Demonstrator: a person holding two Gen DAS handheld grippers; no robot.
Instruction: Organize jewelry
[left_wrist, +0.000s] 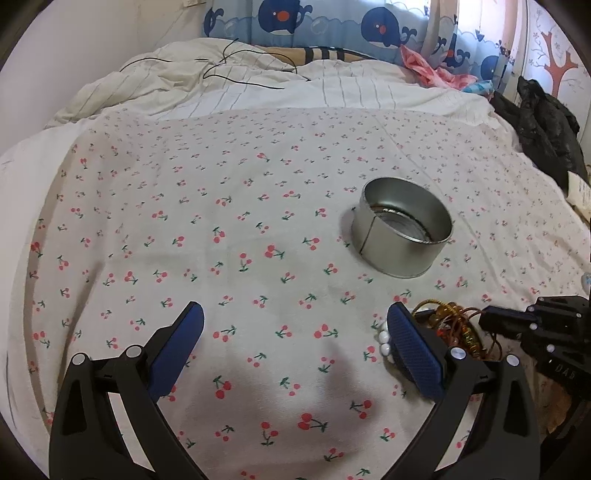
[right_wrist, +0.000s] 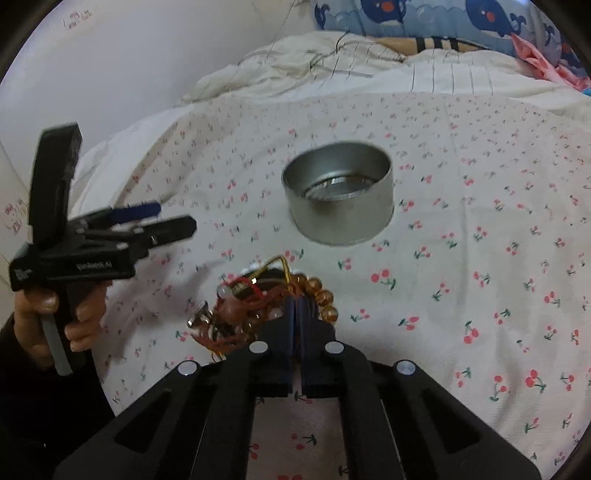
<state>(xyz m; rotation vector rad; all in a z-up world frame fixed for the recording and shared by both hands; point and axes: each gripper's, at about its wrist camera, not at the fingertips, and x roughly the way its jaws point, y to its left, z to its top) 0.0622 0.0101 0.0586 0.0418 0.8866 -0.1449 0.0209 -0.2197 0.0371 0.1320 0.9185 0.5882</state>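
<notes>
Jewelry (right_wrist: 273, 299) lies tangled near the tin (right_wrist: 338, 197); right gripper (right_wrist: 297, 310) seemingly pinches its beads, left gripper (left_wrist: 295, 325) gapes wide.

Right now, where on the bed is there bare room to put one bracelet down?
Free: the cherry-print sheet left of the round silver tin, bordered by the rumpled white duvet behind. Crowded: the tangled bead jewelry pile, where the right hand-held gripper is shut on it.
</notes>
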